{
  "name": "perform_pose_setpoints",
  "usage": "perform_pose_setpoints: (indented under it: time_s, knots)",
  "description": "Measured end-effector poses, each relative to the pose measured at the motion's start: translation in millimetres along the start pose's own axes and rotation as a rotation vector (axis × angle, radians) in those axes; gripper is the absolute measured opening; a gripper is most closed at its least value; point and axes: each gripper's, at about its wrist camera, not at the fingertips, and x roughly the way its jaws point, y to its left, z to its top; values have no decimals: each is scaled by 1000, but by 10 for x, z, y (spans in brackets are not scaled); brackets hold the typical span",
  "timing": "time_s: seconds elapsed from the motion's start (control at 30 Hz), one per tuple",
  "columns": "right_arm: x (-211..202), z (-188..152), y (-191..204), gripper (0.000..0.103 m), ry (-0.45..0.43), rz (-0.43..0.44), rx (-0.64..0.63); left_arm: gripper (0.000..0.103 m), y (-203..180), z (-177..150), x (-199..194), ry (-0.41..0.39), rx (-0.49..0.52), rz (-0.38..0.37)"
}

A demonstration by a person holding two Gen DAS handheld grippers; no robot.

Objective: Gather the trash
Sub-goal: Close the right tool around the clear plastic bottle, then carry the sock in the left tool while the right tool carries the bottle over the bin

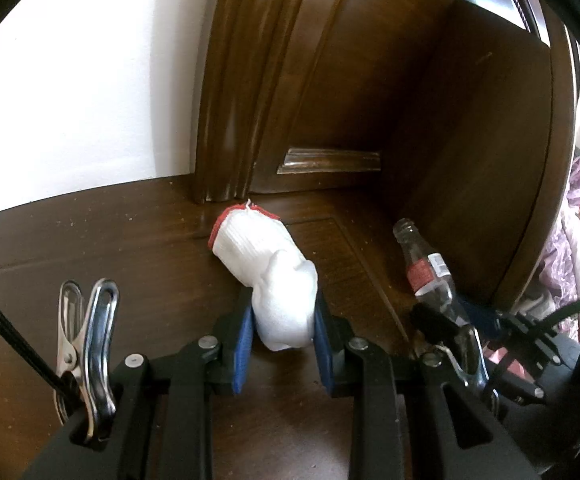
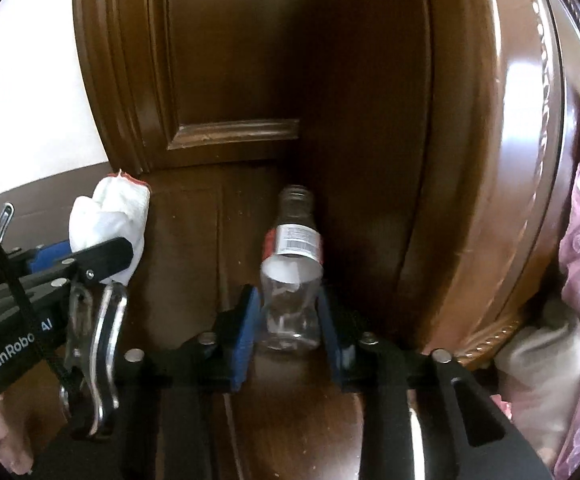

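Blue-padded left gripper (image 1: 284, 334), jaws narrow, clamps a white knit glove with red cuff (image 1: 268, 268) just left of the dark wooden door (image 1: 349, 80). Right gripper (image 2: 288, 322), jaws narrow, pads pressing an uncapped, empty clear plastic bottle with red-and-white label (image 2: 291, 264) before that door.

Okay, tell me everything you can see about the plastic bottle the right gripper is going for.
The plastic bottle is clear, empty-looking and uncapped, its threaded neck pointing away toward the dark wooden door. A red and white label with a barcode wraps its middle. It lies tilted above the wooden floor, its base end between the right gripper and its blue pads, which sit against its sides. Nothing else touches it.
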Motion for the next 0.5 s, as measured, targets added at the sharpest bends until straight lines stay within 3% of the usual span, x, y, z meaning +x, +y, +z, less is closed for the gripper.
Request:
perform_pose_setpoints:
  time_s: [0.5]
  knots:
    - [-193,-186,-161,29,-30,41,64,28,-29,-11,8,1,2,3]
